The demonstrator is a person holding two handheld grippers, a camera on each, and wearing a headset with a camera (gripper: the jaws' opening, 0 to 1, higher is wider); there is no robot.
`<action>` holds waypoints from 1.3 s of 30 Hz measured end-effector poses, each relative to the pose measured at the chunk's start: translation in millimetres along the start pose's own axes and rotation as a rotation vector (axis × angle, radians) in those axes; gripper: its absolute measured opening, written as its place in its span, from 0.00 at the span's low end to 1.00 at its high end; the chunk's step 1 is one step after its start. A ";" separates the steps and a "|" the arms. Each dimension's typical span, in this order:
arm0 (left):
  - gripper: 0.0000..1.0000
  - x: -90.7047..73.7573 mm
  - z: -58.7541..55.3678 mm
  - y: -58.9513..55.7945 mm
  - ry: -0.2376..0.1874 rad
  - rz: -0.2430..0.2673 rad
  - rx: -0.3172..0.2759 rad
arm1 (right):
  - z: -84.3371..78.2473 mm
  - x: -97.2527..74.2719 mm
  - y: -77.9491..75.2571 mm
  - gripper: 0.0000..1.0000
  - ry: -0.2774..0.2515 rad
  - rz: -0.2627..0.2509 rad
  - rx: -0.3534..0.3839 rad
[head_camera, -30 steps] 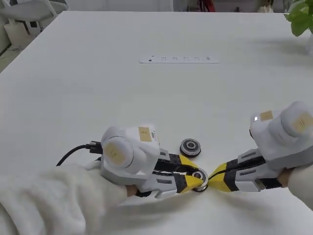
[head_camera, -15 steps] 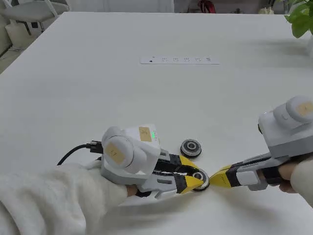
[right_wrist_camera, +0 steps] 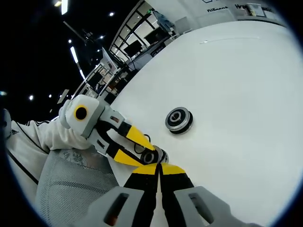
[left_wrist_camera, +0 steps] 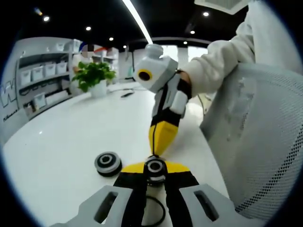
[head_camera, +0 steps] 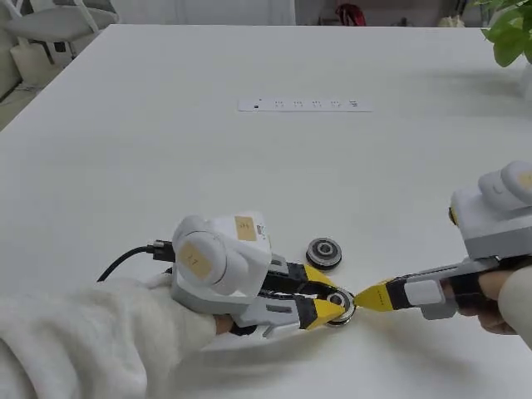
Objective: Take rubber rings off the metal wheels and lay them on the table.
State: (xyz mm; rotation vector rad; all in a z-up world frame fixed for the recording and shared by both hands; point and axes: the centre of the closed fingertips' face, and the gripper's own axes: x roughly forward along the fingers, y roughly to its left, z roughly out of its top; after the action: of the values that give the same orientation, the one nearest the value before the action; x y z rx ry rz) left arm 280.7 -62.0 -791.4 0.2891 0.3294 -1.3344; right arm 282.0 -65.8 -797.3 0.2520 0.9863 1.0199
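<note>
My left gripper (head_camera: 331, 301) lies low on the white table (head_camera: 249, 166), shut on a small metal wheel (head_camera: 339, 301) with a dark rubber ring around it. The wheel (left_wrist_camera: 155, 167) sits between the yellow tips, and a thin black loop (left_wrist_camera: 156, 215) shows below it. My right gripper (head_camera: 361, 298) comes in from the right, shut, its yellow tips pressed to the wheel's right edge (right_wrist_camera: 154, 156). I cannot tell whether they pinch the ring. A second wheel (head_camera: 323, 252) with its ring lies flat just beyond the first; it is also seen as wheel (left_wrist_camera: 108, 163) and wheel (right_wrist_camera: 178, 119).
A white power strip (head_camera: 303, 105) lies at the table's far middle. A green plant (head_camera: 507, 33) stands at the far right corner. A black cable (head_camera: 125, 259) trails left from my left gripper. A chair (head_camera: 50, 21) stands past the far left edge.
My right gripper's body has swung out to the right and lower, and its jaws have drawn together at the wheel's edge. The left gripper and both wheels have stayed put.
</note>
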 end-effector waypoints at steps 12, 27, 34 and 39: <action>0.15 -0.3 0.2 0.1 -0.009 0.003 -0.006 | 3.2 0.3 3.5 0.00 -0.008 0.010 -0.012; 0.15 -0.7 -0.2 0.6 -0.008 0.002 -0.007 | 6.2 0.0 8.1 0.00 -0.017 0.028 -0.023; 0.15 -1.4 -0.5 0.5 -0.006 0.000 -0.008 | 7.3 0.8 11.4 0.00 -0.022 0.042 -0.025; 0.15 -1.6 -0.4 0.8 -0.006 0.000 -0.008 | 7.4 1.1 12.1 0.00 -0.024 0.048 -0.022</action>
State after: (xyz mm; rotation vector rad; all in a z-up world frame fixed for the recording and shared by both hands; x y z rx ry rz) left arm 281.1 -60.2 -791.1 0.2787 0.3296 -1.3333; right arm 280.7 -56.5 -786.5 0.2703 0.9504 1.0689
